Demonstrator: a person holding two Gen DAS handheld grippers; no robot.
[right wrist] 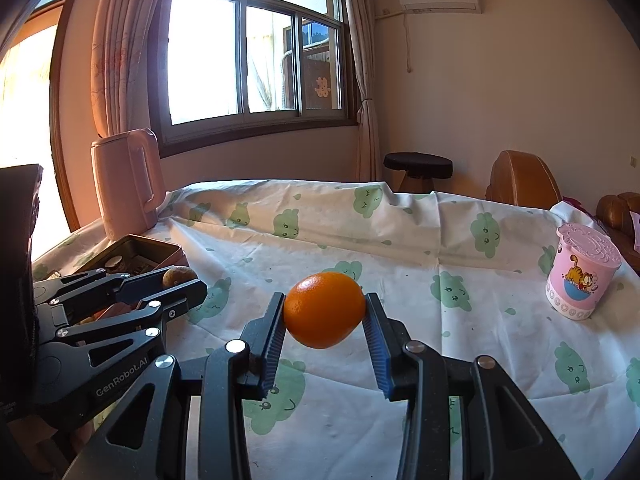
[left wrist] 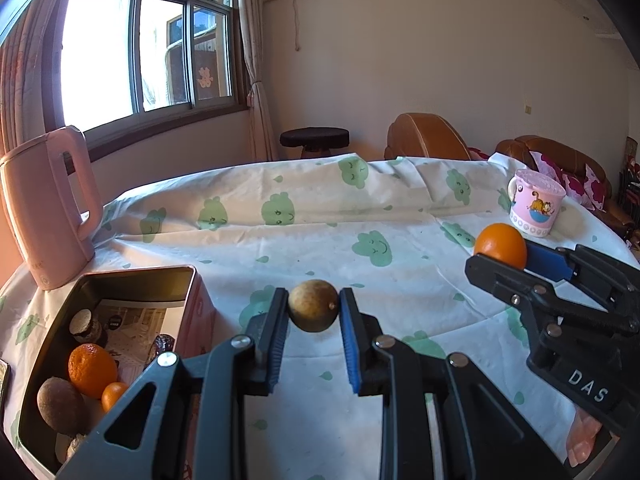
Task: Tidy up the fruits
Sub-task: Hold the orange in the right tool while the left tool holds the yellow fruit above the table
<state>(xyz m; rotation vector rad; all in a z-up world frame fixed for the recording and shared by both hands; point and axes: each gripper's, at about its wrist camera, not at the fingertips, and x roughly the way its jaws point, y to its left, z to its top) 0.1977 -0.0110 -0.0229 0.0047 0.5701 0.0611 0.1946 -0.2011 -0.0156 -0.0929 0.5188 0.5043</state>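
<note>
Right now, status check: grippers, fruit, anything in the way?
Left gripper shut on brown fruit, held off the cloth. Right gripper shut on orange. Tin left, already holding fruit. Pink cup far right, no obstruction.

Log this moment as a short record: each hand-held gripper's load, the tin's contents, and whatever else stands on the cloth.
left hand-held gripper: shut on round brown-green fruit, held above the cloth
right hand-held gripper: shut on large orange, also lifted
rectangular metal tin: open, holds two oranges, a brown fruit and some dark items
pink kettle: behind the tin
pink cartoon cup: on the cloth's right side
cloud-print white cloth: covers the table
</note>
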